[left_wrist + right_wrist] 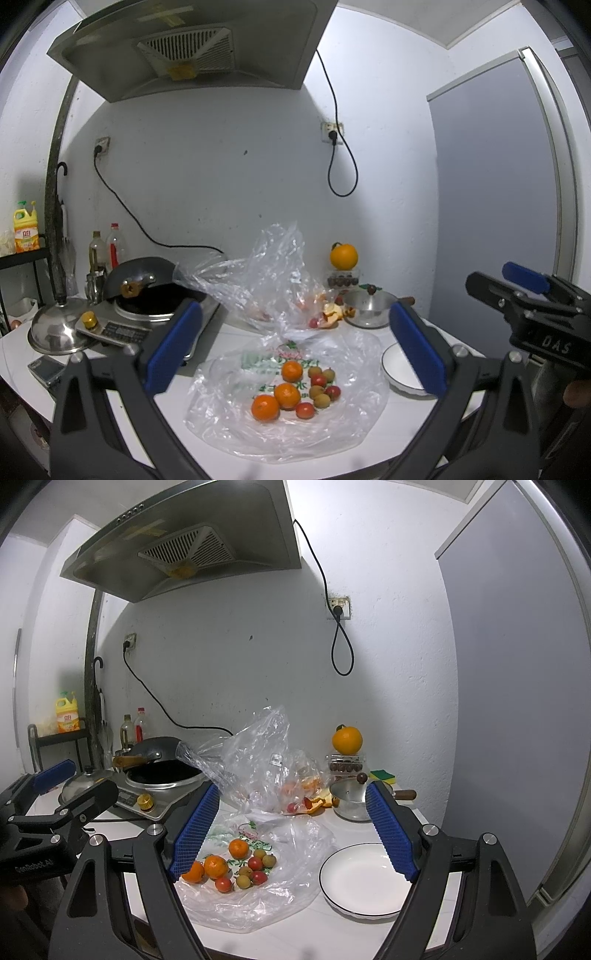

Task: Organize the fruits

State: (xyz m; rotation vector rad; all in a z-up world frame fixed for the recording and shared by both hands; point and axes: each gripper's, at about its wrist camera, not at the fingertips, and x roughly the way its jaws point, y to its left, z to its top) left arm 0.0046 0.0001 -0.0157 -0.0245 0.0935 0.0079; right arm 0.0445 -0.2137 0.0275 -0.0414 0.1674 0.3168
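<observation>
A flattened clear plastic bag (pixel 347 424) (pixel 295 849) lies on the white counter with loose fruit on it: three small oranges (pixel 265 407) (pixel 215 866), several cherry tomatoes (pixel 304 410) (pixel 224 884) and several tan longans (pixel 322 401) (pixel 243 881). An empty white plate (pixel 365 878) (pixel 399 365) sits right of the bag. My left gripper (pixel 295 350) is open and empty, above the fruit. My right gripper (pixel 291 830) is open and empty, between the fruit and the plate. Each gripper shows in the other's view: the right one (pixel 517 288), the left one (pixel 74 786).
Behind stand a crumpled bag (pixel 258 760) with fruit and peel, a small steel pot (pixel 351 797), a large orange (pixel 347 739) on a box, a wok on an induction cooker (pixel 162 775), a pot lid (pixel 59 328) and bottles (pixel 114 247). The counter edge runs close in front.
</observation>
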